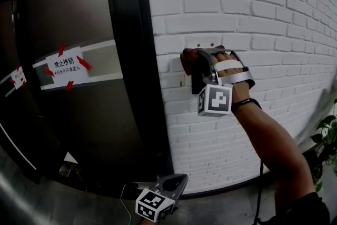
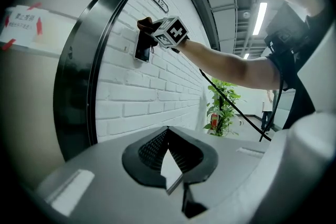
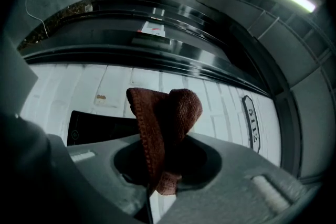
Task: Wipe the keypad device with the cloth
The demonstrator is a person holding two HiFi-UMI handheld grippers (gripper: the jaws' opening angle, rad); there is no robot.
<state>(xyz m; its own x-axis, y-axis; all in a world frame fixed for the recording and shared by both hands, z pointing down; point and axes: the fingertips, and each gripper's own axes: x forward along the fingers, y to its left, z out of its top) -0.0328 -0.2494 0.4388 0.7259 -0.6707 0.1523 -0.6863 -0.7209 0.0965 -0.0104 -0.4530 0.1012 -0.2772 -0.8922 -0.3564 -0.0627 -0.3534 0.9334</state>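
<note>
Your R gripper (image 3: 157, 180) has its jaws closed on the brown cloth (image 3: 167, 120), bunched up just ahead of them. Black keypad device (image 3: 100, 127) sits behind it, left of jaws, on the white brick wall (image 3: 220, 105).

The bare right forearm (image 1: 268, 145) comes in from 5 o'clock and reaches toward 11 o'clock. The hand (image 1: 227, 68) is strapped into the right gripper (image 1: 190, 63), which is held up just right of centre. Its fingers (image 3: 236, 176) are clamped on a brown cloth (image 3: 163, 113). The left gripper (image 1: 180, 181) hangs low at 6 o'clock with its tips toward 1 o'clock. Its fingers (image 2: 105, 176) seem pressed together with nothing between them.
</note>
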